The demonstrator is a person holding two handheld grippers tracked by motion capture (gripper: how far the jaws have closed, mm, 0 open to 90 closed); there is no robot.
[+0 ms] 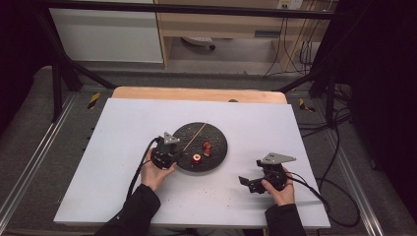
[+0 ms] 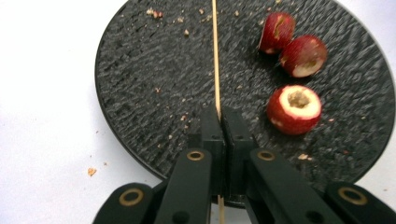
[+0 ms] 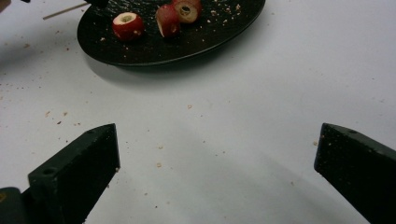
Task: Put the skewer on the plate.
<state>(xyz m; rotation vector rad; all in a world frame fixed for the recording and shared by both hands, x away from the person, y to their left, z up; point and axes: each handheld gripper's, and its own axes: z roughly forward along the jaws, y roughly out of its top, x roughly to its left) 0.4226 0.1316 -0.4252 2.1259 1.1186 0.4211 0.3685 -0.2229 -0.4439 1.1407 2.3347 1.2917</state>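
The left gripper [image 2: 219,116] has its jaws pressed together on a thin wooden skewer [image 2: 215,51], holding it low across a round black plate [image 2: 140,93], seemingly so its tip can be steered toward the three cored red radish pieces [image 2: 294,108] lying just beside it. The right gripper [image 3: 215,154] rests on the white table [image 3: 243,93] near the plate, jaws spread wide and empty, apparently ready to pick up a piece.

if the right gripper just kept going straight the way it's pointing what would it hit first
Probably the black plate. The right gripper is open over bare white table, and the plate's near rim lies ahead, slightly left. Depth is hard to judge.
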